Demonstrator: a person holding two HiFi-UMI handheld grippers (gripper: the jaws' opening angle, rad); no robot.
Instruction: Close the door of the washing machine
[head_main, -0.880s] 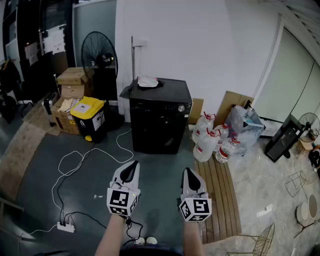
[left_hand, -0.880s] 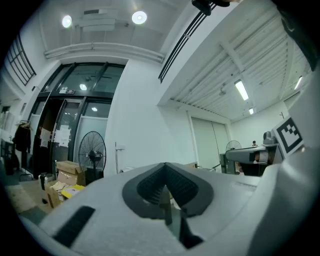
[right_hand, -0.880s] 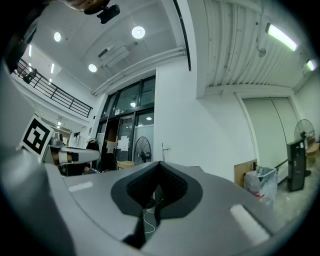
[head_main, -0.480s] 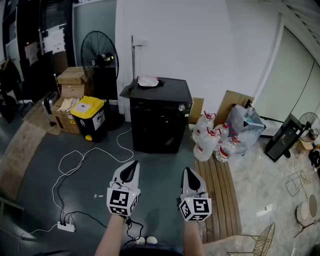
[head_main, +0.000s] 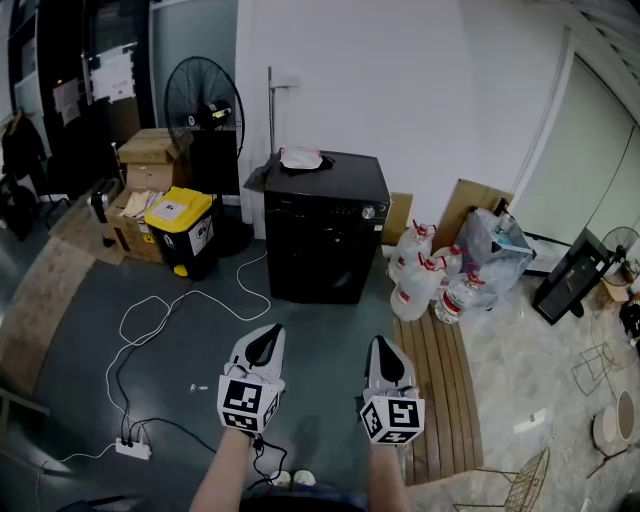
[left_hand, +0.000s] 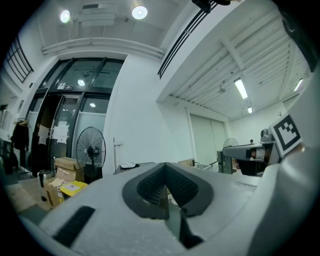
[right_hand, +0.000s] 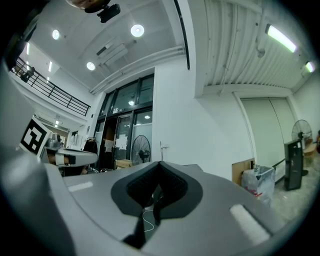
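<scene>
Head view: black boxy washing machine (head_main: 325, 235) stands on floor against white wall, well ahead of both grippers. Front dark, looks flush; silver knob (head_main: 368, 212) at upper right corner; white bundle (head_main: 300, 158) on lid. Left gripper (head_main: 262, 347) and right gripper (head_main: 383, 352) side by side, held level.
Left gripper view: jaws pressed together, nothing between.
Right gripper view: jaws together, empty.

Workshop or storage corner, not a home: bare grey floor (head_main: 90, 330), stacked cardboard boxes (head_main: 150, 150) at 10 o'clock, pedestal fan (head_main: 205, 100) at 11, water jugs (head_main: 420, 275) at 3, loose power strip (head_main: 132, 449) at 8.
</scene>
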